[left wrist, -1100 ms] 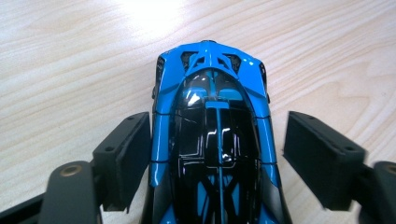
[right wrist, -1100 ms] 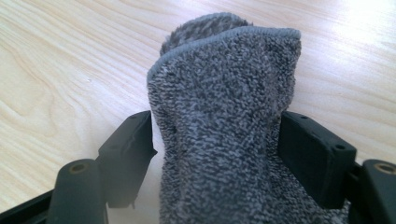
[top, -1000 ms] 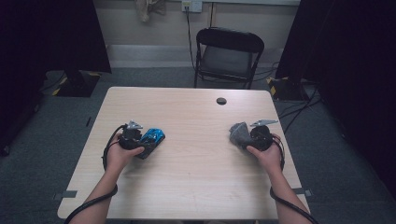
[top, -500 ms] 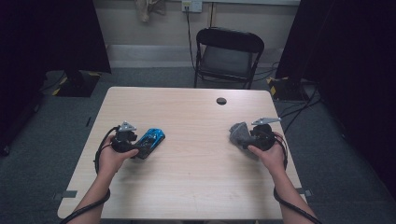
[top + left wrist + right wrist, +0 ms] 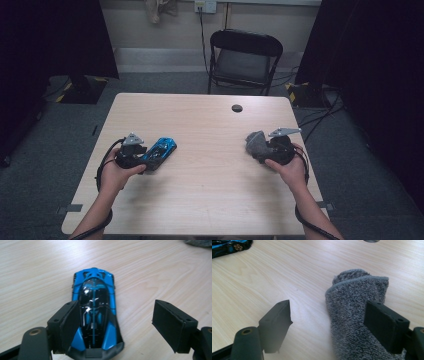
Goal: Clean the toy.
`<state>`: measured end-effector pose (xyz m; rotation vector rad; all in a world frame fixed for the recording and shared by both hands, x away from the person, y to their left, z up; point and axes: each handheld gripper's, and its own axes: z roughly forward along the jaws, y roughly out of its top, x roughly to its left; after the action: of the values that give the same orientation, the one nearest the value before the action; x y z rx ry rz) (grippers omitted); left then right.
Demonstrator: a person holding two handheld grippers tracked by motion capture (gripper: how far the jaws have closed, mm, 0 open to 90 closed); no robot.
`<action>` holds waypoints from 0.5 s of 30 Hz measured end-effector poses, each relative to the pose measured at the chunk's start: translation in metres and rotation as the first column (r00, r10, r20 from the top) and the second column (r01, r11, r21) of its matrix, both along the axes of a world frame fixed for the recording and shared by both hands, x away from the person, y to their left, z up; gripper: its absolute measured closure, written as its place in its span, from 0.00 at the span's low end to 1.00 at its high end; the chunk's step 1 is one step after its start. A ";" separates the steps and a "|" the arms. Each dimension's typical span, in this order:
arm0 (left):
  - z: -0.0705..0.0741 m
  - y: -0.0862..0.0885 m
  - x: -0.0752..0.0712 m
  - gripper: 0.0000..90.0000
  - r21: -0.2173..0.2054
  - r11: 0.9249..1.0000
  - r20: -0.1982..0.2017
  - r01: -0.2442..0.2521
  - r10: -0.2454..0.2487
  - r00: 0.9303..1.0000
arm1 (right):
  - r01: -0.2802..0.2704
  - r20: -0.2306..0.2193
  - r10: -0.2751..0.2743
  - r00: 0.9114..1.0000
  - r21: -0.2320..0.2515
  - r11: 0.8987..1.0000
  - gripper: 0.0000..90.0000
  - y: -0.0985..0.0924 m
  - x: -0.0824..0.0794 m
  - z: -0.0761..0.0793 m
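A blue and black toy car (image 5: pixel 159 152) lies on the wooden table (image 5: pixel 210 200) at the left. My left gripper (image 5: pixel 146 160) sits just behind it, held in a hand. In the left gripper view the car's (image 5: pixel 95 312) rear end lies between the open jaws of this gripper (image 5: pixel 116 310), close to the left jaw and well apart from the right one. At the right, a folded grey cloth (image 5: pixel 255 142) lies in front of my right gripper (image 5: pixel 261 148). In the right gripper view the cloth (image 5: pixel 354 315) rests by the right jaw, and the gripper (image 5: pixel 329 306) is open.
A round cable hole (image 5: pixel 237 108) sits in the table near its far edge. A black folding chair (image 5: pixel 245 55) stands beyond the table. Dark curtains flank the room, and cables run over the floor at the right.
My left gripper has drawn back a little to the left, away from the car, which stays put. The right gripper and the cloth have hardly shifted.
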<state>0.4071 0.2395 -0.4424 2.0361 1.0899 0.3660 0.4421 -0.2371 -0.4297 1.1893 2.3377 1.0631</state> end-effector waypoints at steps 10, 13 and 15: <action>0.000 -0.014 -0.008 0.25 -0.019 0.999 0.003 0.048 -0.048 0.999 | -0.060 -0.003 0.060 0.998 0.020 0.998 0.24 0.013 -0.010 -0.002; 0.002 -0.022 -0.012 0.25 -0.031 0.997 0.012 0.066 -0.066 0.998 | -0.087 -0.001 0.087 0.996 0.022 0.996 0.24 0.019 -0.015 0.000; 0.003 -0.026 -0.014 0.25 -0.032 0.997 0.017 0.074 -0.073 0.997 | -0.091 0.000 0.091 0.996 0.022 0.996 0.24 0.020 -0.015 0.001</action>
<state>0.3929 0.2139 -0.4397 2.0349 1.0023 0.3235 0.4268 -0.2170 -0.4288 1.1004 2.4070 1.1207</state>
